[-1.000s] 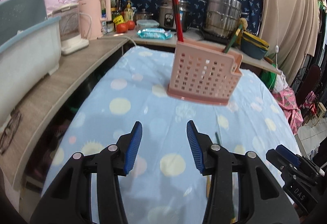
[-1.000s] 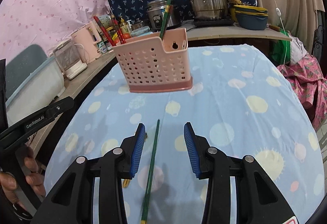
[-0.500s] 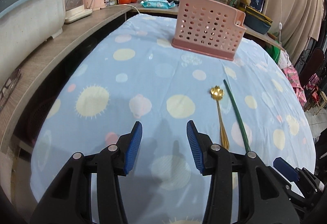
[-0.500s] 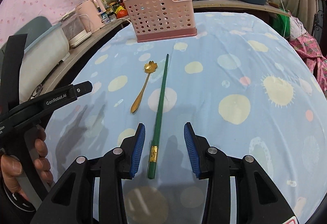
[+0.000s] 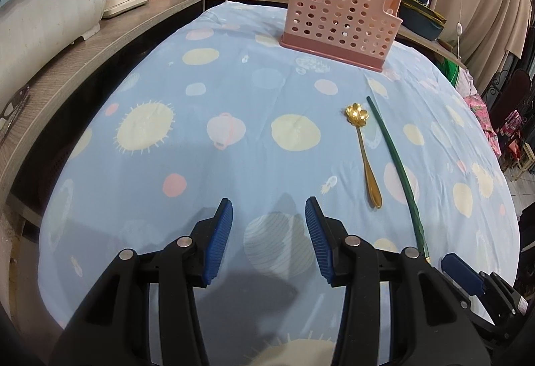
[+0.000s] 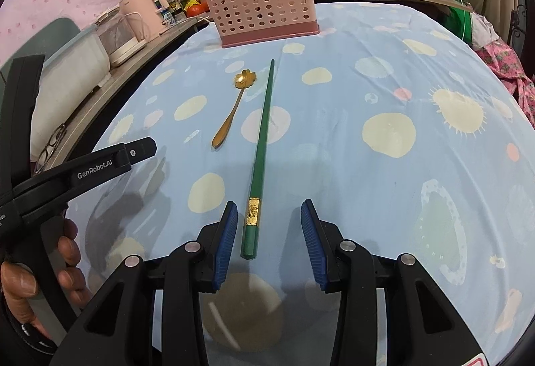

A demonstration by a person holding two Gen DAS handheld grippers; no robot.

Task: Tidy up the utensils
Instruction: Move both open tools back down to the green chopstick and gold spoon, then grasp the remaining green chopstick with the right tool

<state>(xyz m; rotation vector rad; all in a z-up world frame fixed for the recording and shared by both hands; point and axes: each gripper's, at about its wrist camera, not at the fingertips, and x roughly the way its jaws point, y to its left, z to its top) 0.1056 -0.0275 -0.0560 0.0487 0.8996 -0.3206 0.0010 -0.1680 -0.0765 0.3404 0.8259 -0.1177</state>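
right tongs (image 6: 269, 225) released, green chopstick (image 6: 260, 158) end between their pads; left tongs (image 5: 269, 229) released over bare desk (image 5: 200, 199), gold spoon (image 5: 362, 148) to their right.

the green chopstick (image 5: 396, 162) runs under the left gripper's arm at its thick end. utensils in the pink basket (image 6: 260, 16) are cut off by the top edge, and the basket wall hides their lower parts. the kettle (image 6: 142, 10) label is too small to read.

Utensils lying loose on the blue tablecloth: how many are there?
2: a gold spoon and, just right of it, a green chopstick, both before the pink basket.
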